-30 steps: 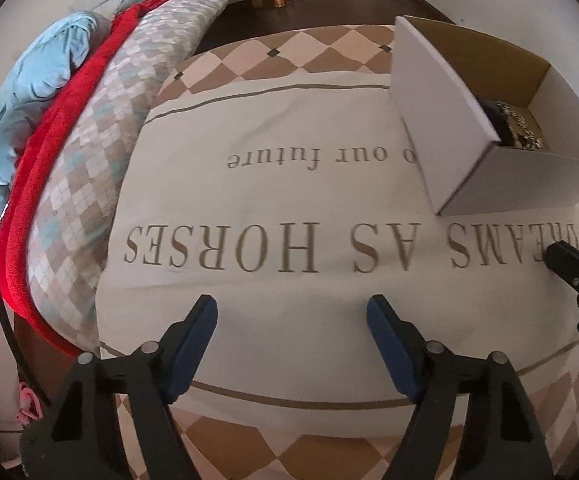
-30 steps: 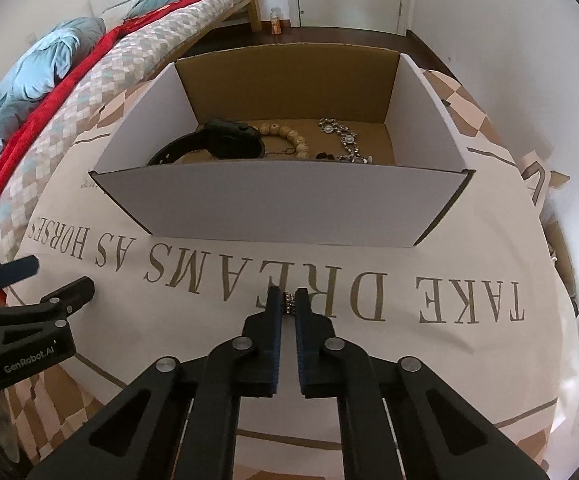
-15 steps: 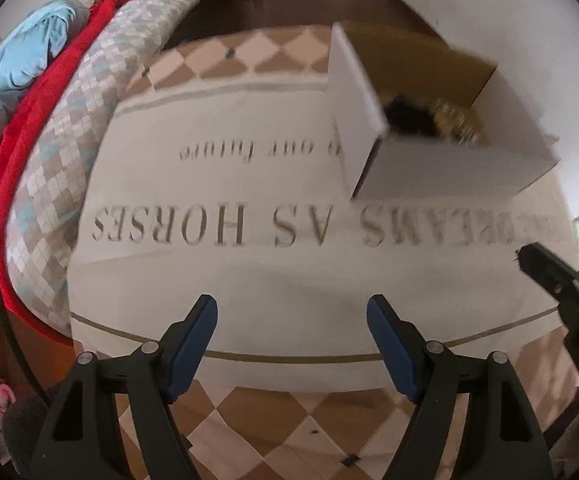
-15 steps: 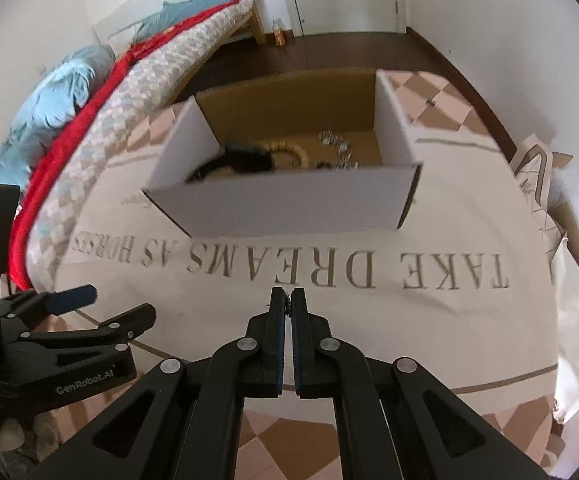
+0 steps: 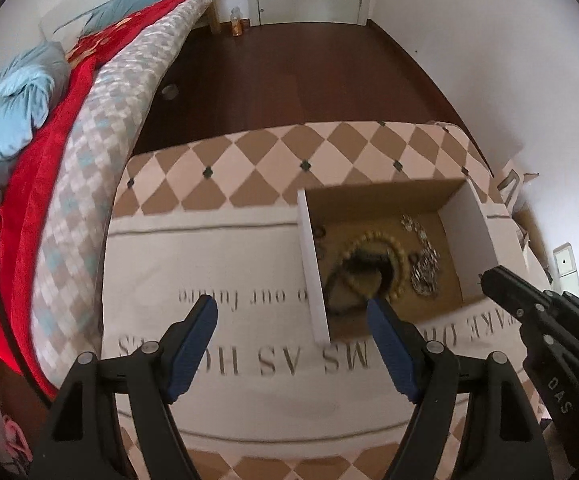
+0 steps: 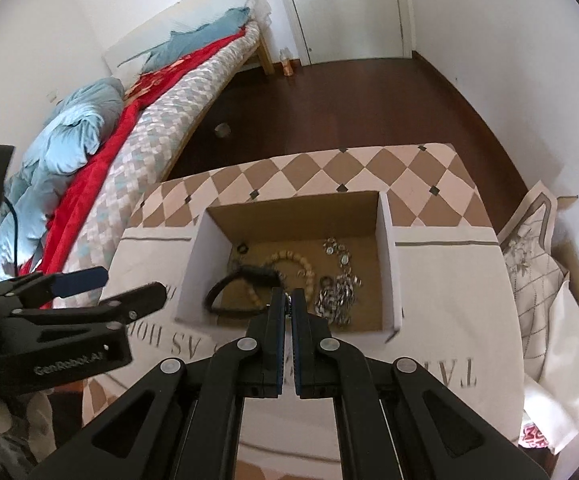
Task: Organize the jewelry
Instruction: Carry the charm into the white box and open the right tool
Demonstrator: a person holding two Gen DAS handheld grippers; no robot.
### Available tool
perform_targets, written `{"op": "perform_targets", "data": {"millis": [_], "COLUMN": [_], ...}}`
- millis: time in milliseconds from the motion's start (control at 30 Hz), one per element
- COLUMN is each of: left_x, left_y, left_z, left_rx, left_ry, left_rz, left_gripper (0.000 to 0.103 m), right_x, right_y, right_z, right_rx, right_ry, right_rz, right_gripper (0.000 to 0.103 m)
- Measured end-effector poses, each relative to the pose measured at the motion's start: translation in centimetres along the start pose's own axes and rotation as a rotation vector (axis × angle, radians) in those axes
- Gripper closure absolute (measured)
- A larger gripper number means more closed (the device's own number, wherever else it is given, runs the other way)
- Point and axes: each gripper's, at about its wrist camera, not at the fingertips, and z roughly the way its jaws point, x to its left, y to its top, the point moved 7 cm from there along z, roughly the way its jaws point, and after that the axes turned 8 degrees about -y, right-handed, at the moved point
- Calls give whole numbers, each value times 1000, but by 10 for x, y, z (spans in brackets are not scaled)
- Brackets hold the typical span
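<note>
An open cardboard box (image 6: 388, 256) (image 5: 312, 268) stands on the cloth-covered table. Inside lie a wooden bead bracelet (image 6: 301, 266) (image 5: 398, 254), a black band (image 6: 225, 294) (image 5: 345, 284) and a silver chain (image 6: 339, 294) (image 5: 425, 266). My right gripper (image 6: 288, 298) is high above the box's near side, shut on a small metallic piece of jewelry (image 6: 288, 299) pinched at its tips; it also shows in the left wrist view (image 5: 489, 276). My left gripper (image 5: 291, 312) is open and empty, high above the table left of the box; it also shows in the right wrist view (image 6: 129, 286).
The table cloth (image 5: 225, 364) bears printed words and a diamond border. A bed (image 5: 101, 116) with red and blue bedding runs along the left. Dark wood floor (image 6: 349, 116) lies beyond the table. A patterned bag (image 6: 537, 264) sits at the right.
Both grippers have risen well above the table, so the views now look down into the box. The right gripper stays shut on the small piece; the left stays open.
</note>
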Motion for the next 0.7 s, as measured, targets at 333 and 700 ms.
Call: {"op": "perform_targets", "data": {"millis": [333,700], "left_x": [24,38], "left_y": [18,6], "left_z": [14,-4], "left_rx": [18,-27], "left_ry": [17,110], "left_rz": [-72,-73], "left_gripper": [26,0], "right_x": [-6,-37], "right_y": [14,4], "right_z": [15,14], "right_rx": [71,157], "right_ry": [-82,-329], "right_rz": [-13,-26], "right_gripper": [9,0]}}
